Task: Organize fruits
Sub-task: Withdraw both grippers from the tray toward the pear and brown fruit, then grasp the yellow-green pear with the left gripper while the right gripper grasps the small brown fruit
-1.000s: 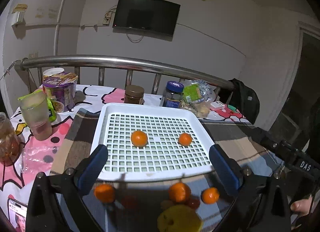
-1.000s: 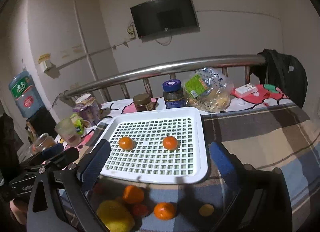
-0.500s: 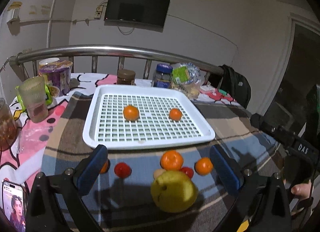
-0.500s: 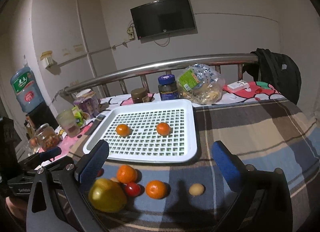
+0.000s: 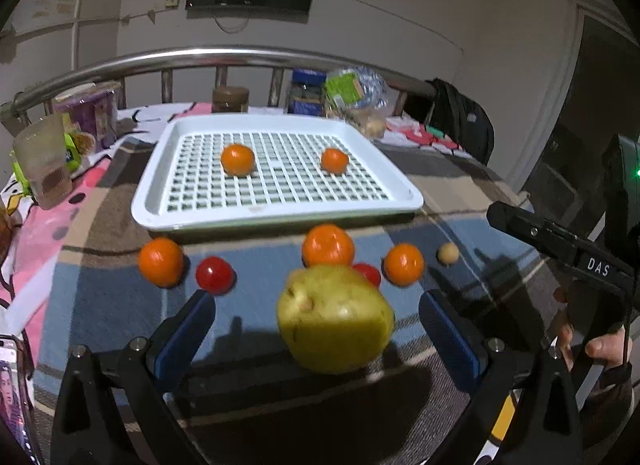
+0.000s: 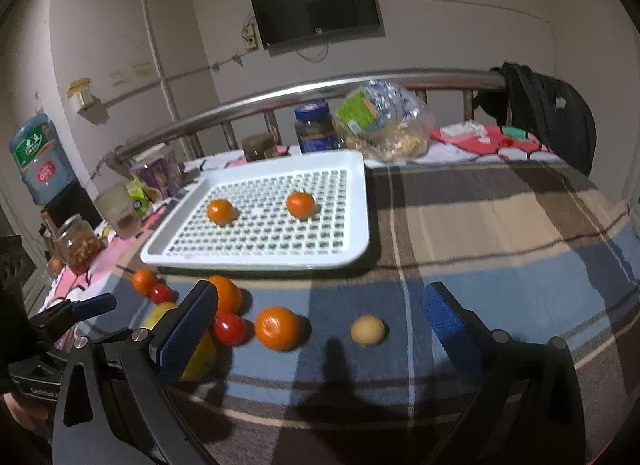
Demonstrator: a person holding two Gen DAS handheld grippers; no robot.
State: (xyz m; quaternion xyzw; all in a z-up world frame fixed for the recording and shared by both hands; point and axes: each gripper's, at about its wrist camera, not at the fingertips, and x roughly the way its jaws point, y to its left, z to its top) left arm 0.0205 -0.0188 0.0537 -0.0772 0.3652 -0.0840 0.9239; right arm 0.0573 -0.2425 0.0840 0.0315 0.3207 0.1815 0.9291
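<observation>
The right tool (image 6: 320, 321), spread wide, hides part of the pear (image 6: 200, 353); the left tool (image 5: 318, 319), spread, frames that pear

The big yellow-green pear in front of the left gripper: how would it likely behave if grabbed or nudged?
The pear looks bulky and lopsided, so it would probably wobble rather than roll straight. It dwarfs the tangerines, so it is likely the heaviest fruit. The open left gripper brackets it with little spare room; its smooth skin may slip.
</observation>
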